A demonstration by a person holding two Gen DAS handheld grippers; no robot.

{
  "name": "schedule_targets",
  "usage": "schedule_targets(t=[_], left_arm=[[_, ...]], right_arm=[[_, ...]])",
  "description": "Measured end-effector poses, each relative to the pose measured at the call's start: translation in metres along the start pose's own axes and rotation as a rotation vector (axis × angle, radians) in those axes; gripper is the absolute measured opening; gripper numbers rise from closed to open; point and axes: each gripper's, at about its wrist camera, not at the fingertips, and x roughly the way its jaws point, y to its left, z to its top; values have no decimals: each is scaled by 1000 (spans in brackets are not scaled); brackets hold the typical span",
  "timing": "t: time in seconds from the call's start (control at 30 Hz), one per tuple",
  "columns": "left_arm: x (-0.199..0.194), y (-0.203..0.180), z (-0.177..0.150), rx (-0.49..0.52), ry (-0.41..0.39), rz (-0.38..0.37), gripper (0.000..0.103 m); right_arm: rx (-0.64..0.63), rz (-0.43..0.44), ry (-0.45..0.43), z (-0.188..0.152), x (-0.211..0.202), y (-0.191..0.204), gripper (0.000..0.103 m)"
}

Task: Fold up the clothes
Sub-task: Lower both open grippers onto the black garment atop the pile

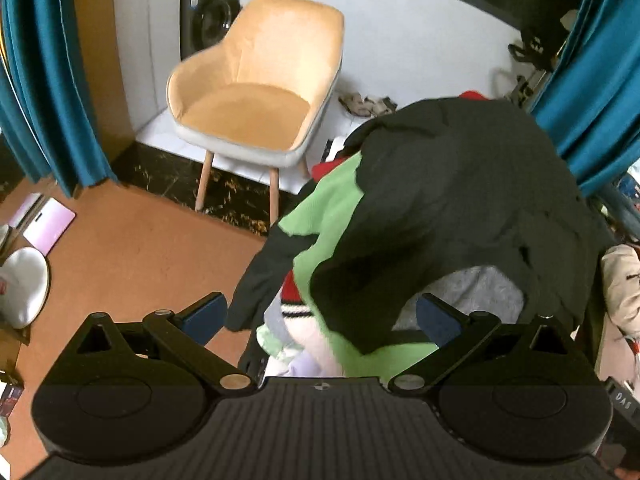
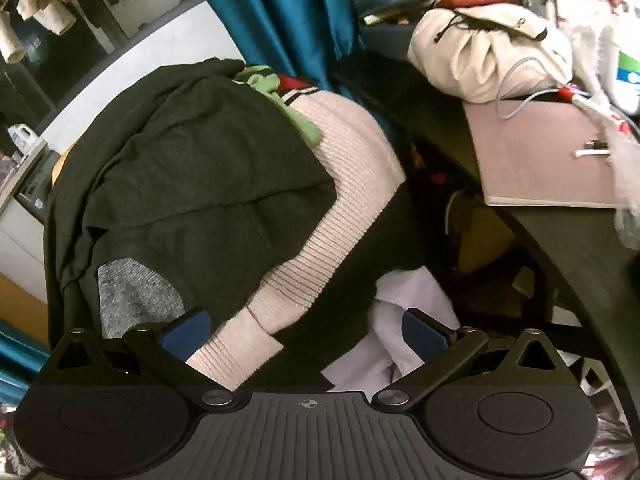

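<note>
Both claws are spread wide with nothing pinched. Left claw (image 1: 320, 316) hangs right over the clothes heap, with the green garment (image 1: 332, 216) and a bit of red-and-white striped knit (image 1: 294, 300) between its blue pads. Right claw (image 2: 306, 332) is over the same pile, a pink ribbed sweater (image 2: 344, 204) and some white fabric (image 2: 404, 312) in its gap. A big black garment (image 1: 460, 200) is draped across the top of it all. Past the pile sits a tan chair (image 1: 256, 80) on the floor, teal curtains (image 2: 288, 12) behind, and a cluttered desk (image 2: 560, 220) off to the right.
</note>
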Motion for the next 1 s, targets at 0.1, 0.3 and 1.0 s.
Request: schedule_targets(t=[0.1,0.3,1.0], left_arm=[[-2,-12,2,-8,-30,11,103],[13,-10,-2,105,0,84,103],[95,119,110,340,90,-204,103]], right_arm=[[14,10,9,5,6,-3,102],[23,-47,22,2,19,4,102],[277,-266,-5,-95,45,223,102]])
